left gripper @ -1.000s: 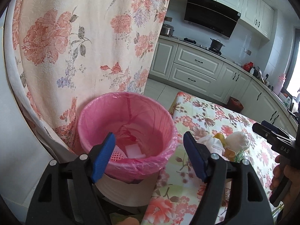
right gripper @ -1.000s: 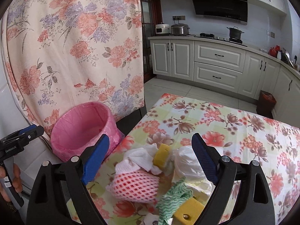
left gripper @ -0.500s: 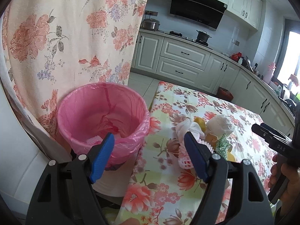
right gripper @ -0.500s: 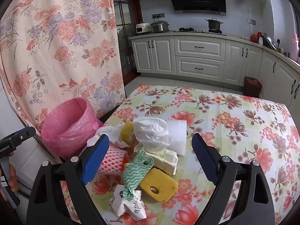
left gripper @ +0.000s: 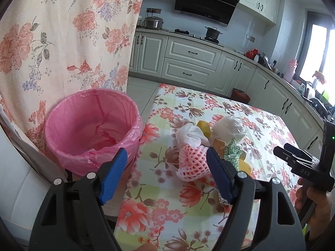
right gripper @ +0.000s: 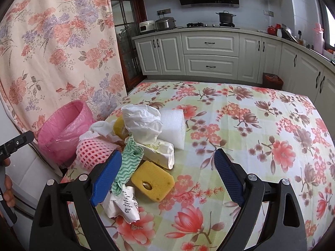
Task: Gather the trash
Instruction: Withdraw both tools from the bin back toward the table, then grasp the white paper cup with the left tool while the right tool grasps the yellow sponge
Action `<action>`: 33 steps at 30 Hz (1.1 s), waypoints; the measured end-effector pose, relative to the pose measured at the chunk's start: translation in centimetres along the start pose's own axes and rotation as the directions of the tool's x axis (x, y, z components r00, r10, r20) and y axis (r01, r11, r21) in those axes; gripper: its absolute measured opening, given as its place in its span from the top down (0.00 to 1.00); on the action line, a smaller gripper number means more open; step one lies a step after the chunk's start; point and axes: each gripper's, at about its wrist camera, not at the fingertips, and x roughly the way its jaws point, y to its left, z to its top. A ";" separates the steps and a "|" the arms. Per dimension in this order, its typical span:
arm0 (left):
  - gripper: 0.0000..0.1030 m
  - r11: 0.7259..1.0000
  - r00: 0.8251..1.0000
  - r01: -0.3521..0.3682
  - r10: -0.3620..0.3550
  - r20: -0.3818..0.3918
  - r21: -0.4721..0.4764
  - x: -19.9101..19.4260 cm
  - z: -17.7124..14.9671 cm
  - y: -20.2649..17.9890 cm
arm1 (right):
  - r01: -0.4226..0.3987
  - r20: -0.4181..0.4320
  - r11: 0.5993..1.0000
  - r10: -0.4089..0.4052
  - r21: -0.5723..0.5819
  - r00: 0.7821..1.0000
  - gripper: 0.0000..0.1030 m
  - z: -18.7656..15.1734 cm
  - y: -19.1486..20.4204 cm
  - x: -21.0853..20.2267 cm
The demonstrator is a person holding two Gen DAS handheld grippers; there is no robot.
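Observation:
A pile of trash lies on the flowered table (right gripper: 251,125): a pink foam net (right gripper: 94,148) (left gripper: 192,163), a white plastic bag (right gripper: 142,123) (left gripper: 228,127), a white foam block (right gripper: 173,125), a yellow sponge (right gripper: 152,179), a green-white cloth (right gripper: 129,159), crumpled paper (right gripper: 123,205) and white tissue (left gripper: 190,136). A bin with a pink liner (left gripper: 92,125) (right gripper: 62,125) stands left of the table. My left gripper (left gripper: 167,173) is open and empty, above the table's left edge, near the net. My right gripper (right gripper: 167,179) is open and empty over the sponge.
A flowered curtain (left gripper: 62,31) hangs behind the bin. Kitchen cabinets (right gripper: 209,56) and a stove with pots run along the far wall. A small red-lined bin (right gripper: 272,79) stands on the floor beyond the table.
Both grippers have drawn back and swung right. The left view has shifted from over the bin to the table's edge. The right gripper now sees the whole pile from farther off.

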 end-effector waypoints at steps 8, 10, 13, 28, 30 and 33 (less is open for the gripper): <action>0.27 0.999 0.999 0.031 -0.031 -0.029 0.026 1.2 -0.6 -1.5 | 0.006 -0.025 1.000 -0.005 0.026 1.000 0.18 -1.6 -1.3 0.5; 0.27 0.999 0.998 0.042 -0.041 -0.041 0.030 1.7 -0.8 -1.9 | 0.007 -0.034 1.000 -0.006 0.028 0.999 0.18 -1.9 -1.5 0.8; 0.27 0.998 0.996 0.059 -0.057 -0.063 0.036 2.5 -1.2 -2.5 | 0.001 -0.056 1.000 0.000 0.022 0.998 0.18 -2.6 -1.5 1.3; 0.27 0.976 0.966 0.188 -0.165 -0.197 0.106 6.0 -5.2 -8.3 | 0.026 -0.118 0.999 -0.023 0.020 0.993 0.18 -4.8 -3.1 2.9; 0.27 0.972 0.959 0.208 -0.180 -0.217 0.111 6.8 -5.6 -8.7 | 0.022 -0.123 1.000 -0.019 0.022 0.992 0.18 -4.9 -3.3 3.0; 0.27 0.964 0.943 0.241 -0.207 -0.260 0.109 8.0 -6.6 -9.5 | 0.018 -0.128 1.000 -0.015 0.021 0.992 0.18 -4.9 -3.4 3.2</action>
